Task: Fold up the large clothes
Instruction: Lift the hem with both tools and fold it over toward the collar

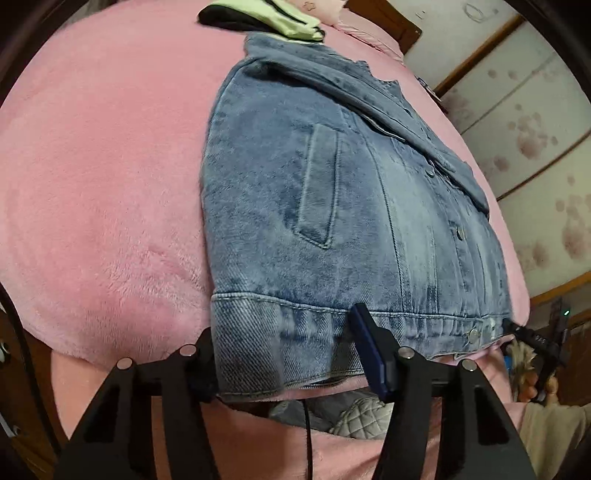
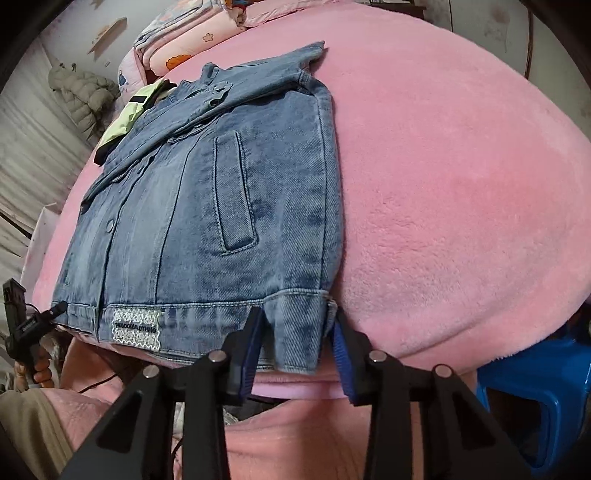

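A blue denim jacket (image 1: 332, 206) (image 2: 207, 221) lies buttoned and face up on a pink plush blanket (image 1: 92, 184) (image 2: 461, 184), sleeves folded across its chest. Its hem hangs at the near edge of the bed. My left gripper (image 1: 284, 343) straddles the hem's left corner, one pad against the side edge and the other dug into the waistband. My right gripper (image 2: 297, 328) holds the opposite hem corner the same way, the denim filling the gap between its blue pads. Each gripper shows small at the far end of the hem in the other's view.
A lime-green and black garment (image 1: 280, 18) (image 2: 122, 122) lies beyond the jacket's collar. Folded quilts (image 2: 184, 37) are stacked at the head of the bed. A grey puffer coat (image 2: 85, 96) hangs on the wall. A blue plastic stool (image 2: 535, 398) stands by the bed's near corner.
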Demonstrator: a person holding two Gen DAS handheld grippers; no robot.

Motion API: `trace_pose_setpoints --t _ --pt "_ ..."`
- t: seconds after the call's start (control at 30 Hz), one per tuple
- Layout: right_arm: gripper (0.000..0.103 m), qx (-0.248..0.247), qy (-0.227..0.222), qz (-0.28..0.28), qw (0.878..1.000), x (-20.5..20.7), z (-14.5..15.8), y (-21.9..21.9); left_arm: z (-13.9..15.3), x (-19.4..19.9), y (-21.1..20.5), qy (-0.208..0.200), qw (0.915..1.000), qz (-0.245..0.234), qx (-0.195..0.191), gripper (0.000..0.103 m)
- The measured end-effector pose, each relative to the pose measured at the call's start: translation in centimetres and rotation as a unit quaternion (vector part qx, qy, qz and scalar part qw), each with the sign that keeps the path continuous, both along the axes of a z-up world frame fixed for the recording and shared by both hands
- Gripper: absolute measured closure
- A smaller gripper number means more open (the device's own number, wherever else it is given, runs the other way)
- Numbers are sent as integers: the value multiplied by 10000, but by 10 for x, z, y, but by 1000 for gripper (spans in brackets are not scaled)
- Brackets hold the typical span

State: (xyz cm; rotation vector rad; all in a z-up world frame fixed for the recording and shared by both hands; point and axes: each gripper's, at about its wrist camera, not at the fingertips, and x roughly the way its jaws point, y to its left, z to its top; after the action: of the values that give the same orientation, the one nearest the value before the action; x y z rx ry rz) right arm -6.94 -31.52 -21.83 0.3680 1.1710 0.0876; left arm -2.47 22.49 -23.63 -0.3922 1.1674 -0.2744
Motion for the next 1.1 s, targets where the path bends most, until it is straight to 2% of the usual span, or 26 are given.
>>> trace_pose_setpoints --t 0.1,0.17,0.27,0.3,0.37,0.4,0.43,0.47,0.53,0.63,0.77,0.93,1.03,1.1 --pt "63 138 121 -71 9998 4 -7 -3 -8 4 5 192 9994 104 -267 37" --pt "63 257 168 -131 9994 6 -12 -6 -9 7 2 215 9994 85 -252 27" --pt "61 425 130 -254 9987 5 -18 -7 -7 9 -13 216 9996 152 92 28" --pt "63 420 128 -283 9986 5 -19 -7 -5 9 -19 206 9992 157 295 31" --pt "68 231 87 -257 9994 4 -16 -2 2 10 -29 124 9986 43 516 61" --pt "75 111 35 -213 9997 4 -12 2 6 10 -30 94 9979 41 645 71" --pt "78 -106 -61 -94 9999 2 -3 8 12 11 -31 95 9980 14 628 77" --pt "79 -267 -159 8 9995 0 4 13 18 12 -29 113 9984 75 549 84" --pt "90 -411 -437 165 9981 -3 23 21 33 14 -23 124 9993 256 252 87" --pt "91 -80 -1008 244 9946 -2 63 23 59 19 -17 47 9982 513 -296 90" --pt "91 85 -1634 320 9860 16 112 28 103 40 -23 -312 9923 835 -862 92" --pt "91 262 -2240 283 9738 76 164 24 152 103 -17 -770 9800 1339 -1256 92" --pt "91 305 -2369 38 9710 123 178 14 163 156 -13 -900 9734 1631 -1332 92" --pt "91 397 -2400 -233 9697 157 182 0 162 194 -14 -918 9722 1721 -1295 92"
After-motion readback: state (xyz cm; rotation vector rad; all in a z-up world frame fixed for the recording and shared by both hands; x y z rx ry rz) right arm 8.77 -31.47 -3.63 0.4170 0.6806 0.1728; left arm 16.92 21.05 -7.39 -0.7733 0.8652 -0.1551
